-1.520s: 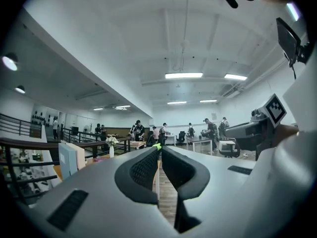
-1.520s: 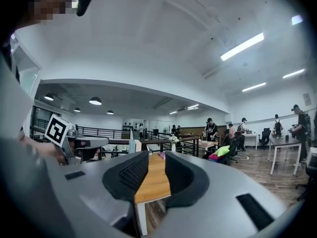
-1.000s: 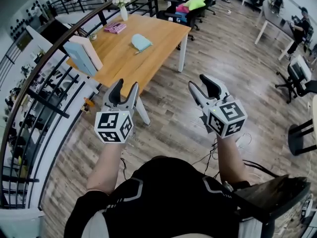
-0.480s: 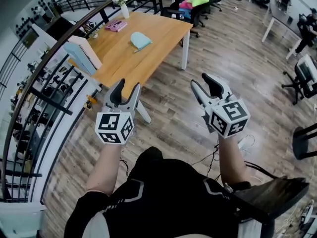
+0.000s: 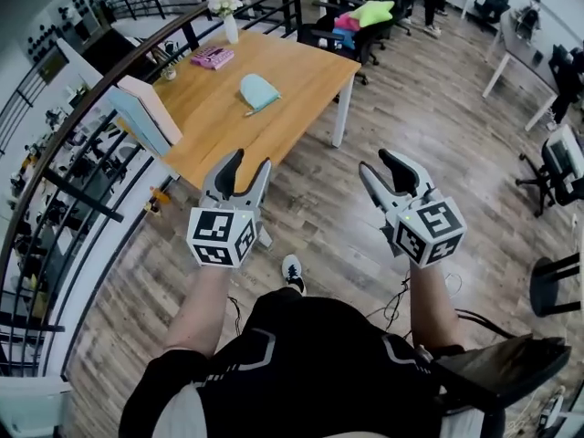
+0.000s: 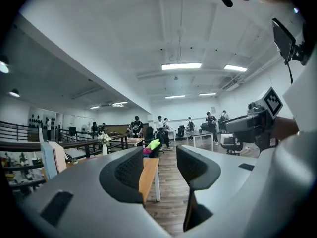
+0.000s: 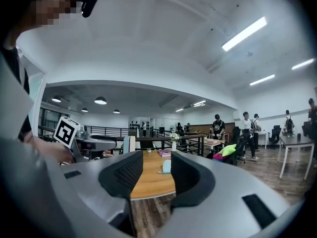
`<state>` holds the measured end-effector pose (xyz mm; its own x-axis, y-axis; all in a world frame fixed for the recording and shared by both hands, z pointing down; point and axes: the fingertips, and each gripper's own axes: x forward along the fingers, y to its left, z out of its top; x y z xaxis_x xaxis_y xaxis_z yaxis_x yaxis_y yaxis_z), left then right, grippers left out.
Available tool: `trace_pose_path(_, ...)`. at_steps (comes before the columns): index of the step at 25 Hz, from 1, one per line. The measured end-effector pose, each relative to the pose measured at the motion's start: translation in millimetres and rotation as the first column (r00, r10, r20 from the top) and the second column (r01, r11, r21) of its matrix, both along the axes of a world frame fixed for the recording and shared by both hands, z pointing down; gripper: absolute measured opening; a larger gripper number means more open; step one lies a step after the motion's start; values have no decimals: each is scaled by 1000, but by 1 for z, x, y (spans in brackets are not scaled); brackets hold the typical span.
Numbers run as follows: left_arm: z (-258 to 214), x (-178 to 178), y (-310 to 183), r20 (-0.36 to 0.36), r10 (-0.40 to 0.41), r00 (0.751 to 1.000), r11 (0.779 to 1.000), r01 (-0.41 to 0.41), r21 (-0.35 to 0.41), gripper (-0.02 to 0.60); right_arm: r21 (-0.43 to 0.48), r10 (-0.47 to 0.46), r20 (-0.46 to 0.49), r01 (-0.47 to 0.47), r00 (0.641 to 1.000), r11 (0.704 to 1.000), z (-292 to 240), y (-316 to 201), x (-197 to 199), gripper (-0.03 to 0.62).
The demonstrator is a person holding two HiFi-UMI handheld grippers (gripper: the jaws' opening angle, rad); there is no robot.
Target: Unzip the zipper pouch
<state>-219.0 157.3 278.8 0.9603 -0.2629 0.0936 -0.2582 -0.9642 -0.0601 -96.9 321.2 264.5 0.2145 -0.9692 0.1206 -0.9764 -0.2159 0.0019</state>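
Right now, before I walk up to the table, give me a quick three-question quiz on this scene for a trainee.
1. True or false: the left gripper is shut on the zipper pouch.
2. Where does the light blue pouch lie? A: on the wooden table. B: on the floor. C: on an office chair.
3. Fill the gap: the jaws of the right gripper stand ____, with nothing between them.

Key: 1 false; 2 A; 3 apart.

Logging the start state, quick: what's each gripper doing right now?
Left gripper: open, holding nothing.
Right gripper: open, holding nothing.
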Motion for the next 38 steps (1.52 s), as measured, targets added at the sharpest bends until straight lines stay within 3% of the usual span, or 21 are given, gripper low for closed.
trace_pose_path(5, -7, 38, -40, 21, 0, 1000, 1000, 0, 15, 224, 14, -19, -40, 19, 999, 1000, -17, -42, 37, 173)
trace_pose_path(17, 1, 91, -146, 92, -38, 995, 999, 37, 17, 224, 16, -27, 13, 27, 1000, 1000, -2, -138, 105, 173)
trace_pose_path(21, 4, 105, -188, 66, -105, 992, 994, 106, -9, 222, 8, -40, 19, 40, 999, 999, 2, -170, 120, 173)
trace_pose_path(26, 11, 126, -220, 33, -57, 998, 998, 58, -37, 222, -13, -66, 12, 66, 998, 998, 4, -214, 130, 170)
trace_pose_path(32, 15, 140, -258, 23, -92, 995, 992, 94, -84, 222, -21, -115, -1, 115, 993, 993, 2, -261, 149, 170)
trace_pose_path(38, 18, 156, -294, 21, -181, 983, 980, 182, -82, 222, -26, -232, -10, 232, 973, 972, 8, -315, 182, 170)
